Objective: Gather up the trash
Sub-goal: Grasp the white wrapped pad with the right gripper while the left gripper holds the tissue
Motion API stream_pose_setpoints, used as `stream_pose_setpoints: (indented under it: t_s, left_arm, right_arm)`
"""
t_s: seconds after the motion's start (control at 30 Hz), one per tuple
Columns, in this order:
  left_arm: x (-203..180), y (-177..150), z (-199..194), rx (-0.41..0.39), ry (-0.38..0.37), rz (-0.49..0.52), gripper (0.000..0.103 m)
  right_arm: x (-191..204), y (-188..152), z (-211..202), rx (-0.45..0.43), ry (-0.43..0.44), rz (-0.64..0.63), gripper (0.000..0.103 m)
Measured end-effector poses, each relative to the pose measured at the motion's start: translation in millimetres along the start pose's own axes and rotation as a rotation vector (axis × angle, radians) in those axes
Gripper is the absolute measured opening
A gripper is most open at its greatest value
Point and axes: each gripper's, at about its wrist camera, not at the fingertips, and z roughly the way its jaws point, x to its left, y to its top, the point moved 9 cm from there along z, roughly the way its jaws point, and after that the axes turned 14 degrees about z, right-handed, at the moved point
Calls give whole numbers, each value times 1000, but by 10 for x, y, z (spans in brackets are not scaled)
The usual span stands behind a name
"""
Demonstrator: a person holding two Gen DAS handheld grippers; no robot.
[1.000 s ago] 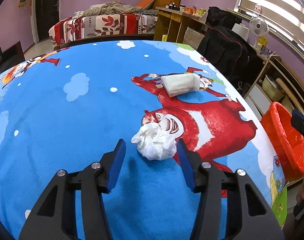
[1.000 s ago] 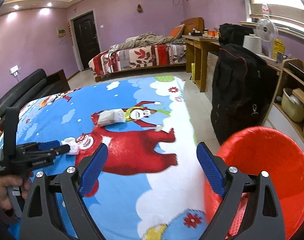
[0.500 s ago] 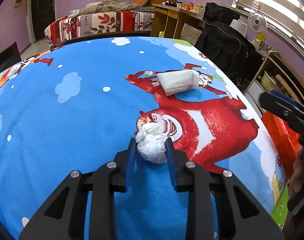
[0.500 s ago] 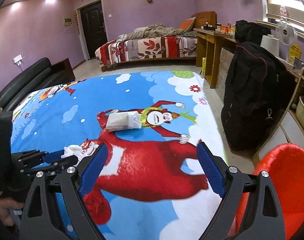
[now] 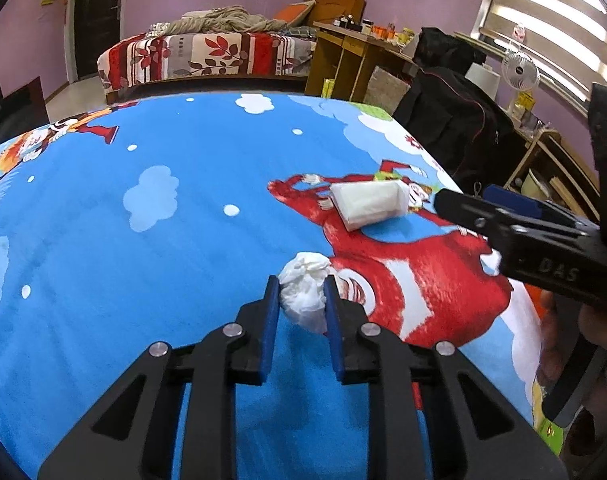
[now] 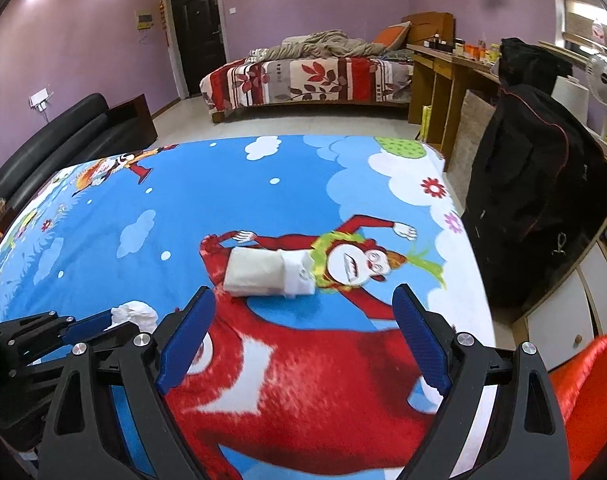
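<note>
Counting the things on the bench, we are seeing two pieces of white trash. One is a crumpled tissue ball. The other is a tissue pack, lying flat on the red bear picture, farther along the bench and well apart from the ball.

We are holding two grippers. The left gripper is squeezing the tissue ball between its two blue fingers, which are standing narrow, with the ball resting low against the blue cloth. The right gripper is hanging over the bench with its fingers spread wide and nothing between them. The tissue pack is lying just past its fingertips.

We are seeing one red bin, beside the right edge of the bench. We cannot tell what is inside it.
</note>
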Motion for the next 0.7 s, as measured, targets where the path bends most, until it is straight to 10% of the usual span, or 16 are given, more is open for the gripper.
stream_pose_setpoints:
  t_s: [0.7]
  left_arm:
    - [314,27,-263,-56,44,-87,22]
  right_arm:
    - [287,-29,809,165,-50,-58,81]
